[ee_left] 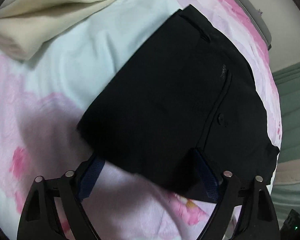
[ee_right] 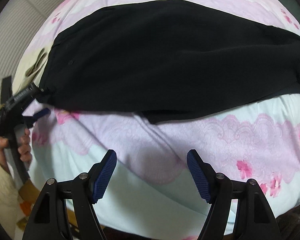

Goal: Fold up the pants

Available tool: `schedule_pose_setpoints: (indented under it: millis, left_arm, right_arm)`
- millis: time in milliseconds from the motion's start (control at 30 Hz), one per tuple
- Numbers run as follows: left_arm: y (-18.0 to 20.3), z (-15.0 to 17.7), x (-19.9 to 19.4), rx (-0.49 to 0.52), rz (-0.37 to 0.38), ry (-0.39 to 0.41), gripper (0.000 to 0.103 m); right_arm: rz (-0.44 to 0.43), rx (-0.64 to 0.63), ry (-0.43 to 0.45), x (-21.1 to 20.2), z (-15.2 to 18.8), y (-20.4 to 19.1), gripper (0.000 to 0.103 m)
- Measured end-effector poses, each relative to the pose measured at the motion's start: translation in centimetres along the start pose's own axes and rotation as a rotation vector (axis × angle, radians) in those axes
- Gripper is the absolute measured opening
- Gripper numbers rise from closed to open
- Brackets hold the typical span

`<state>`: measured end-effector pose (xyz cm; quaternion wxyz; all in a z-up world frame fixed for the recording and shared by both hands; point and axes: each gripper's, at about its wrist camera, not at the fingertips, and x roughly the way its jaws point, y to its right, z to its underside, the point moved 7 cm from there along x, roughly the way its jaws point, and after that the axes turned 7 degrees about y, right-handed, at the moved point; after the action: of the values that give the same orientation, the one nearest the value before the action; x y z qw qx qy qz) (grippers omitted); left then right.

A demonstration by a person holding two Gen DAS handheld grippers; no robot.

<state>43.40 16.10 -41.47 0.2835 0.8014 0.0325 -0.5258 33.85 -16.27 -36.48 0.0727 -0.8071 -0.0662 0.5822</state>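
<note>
The black pants [ee_left: 170, 92] lie folded on the pink and pale-blue floral bedspread [ee_left: 50, 120]; a pocket button shows near their right side. My left gripper [ee_left: 148, 170] is open, its blue-padded fingers straddling the near edge of the pants, one pad partly under the cloth. In the right wrist view the pants [ee_right: 160, 64] stretch across the bed, and the left gripper [ee_right: 40, 104] shows at their left corner with its jaws apart, held by a hand. My right gripper [ee_right: 152, 172] is open and empty, hovering above the bedspread [ee_right: 170, 140] short of the pants' near edge.
A cream blanket [ee_left: 40, 10] lies bunched at the far left of the bed. The bed's edge and a grey frame [ee_left: 256, 16] run along the upper right. A green cloth [ee_left: 294, 108] lies beyond the right edge. A ribbed white surface [ee_right: 14, 30] stands left of the bed.
</note>
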Motion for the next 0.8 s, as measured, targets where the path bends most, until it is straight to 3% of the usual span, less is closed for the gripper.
schedule_pose_setpoints:
  millis: [67,167,400,500,700,800]
  left_arm:
    - [0.7,-0.6,-0.7,0.003,-0.007,-0.003,0.051]
    - [1.5,-2.4,-3.0,0.003,-0.011,0.046,0.027]
    - [9.1,-7.8,-9.3,0.104,0.089,0.217,0.022]
    - [12.7,-10.0,-10.2,0.185,0.083,0.276,0.021]
    - [15.2,-11.4,-9.4,0.229,0.062,0.273,0.021]
    - [14.6,-11.3,-9.2,0.22,0.064,0.268,0.021]
  right_arm:
    - [0.006,0.004,0.005,0.1,-0.3,0.2,0.073]
    - [-0.003,0.012,0.012,0.1,-0.5,0.3,0.073]
    - [-0.075,0.064,0.055,-1.0,-1.5,0.5,0.072]
    - [-0.102,0.08,0.103,-2.1,-2.8,0.6,0.072]
    - [-0.148,0.122,0.202,-3.7,-6.0,0.7,0.072]
    - [-0.21,0.155,0.198,-3.0,-7.1,0.7,0.069]
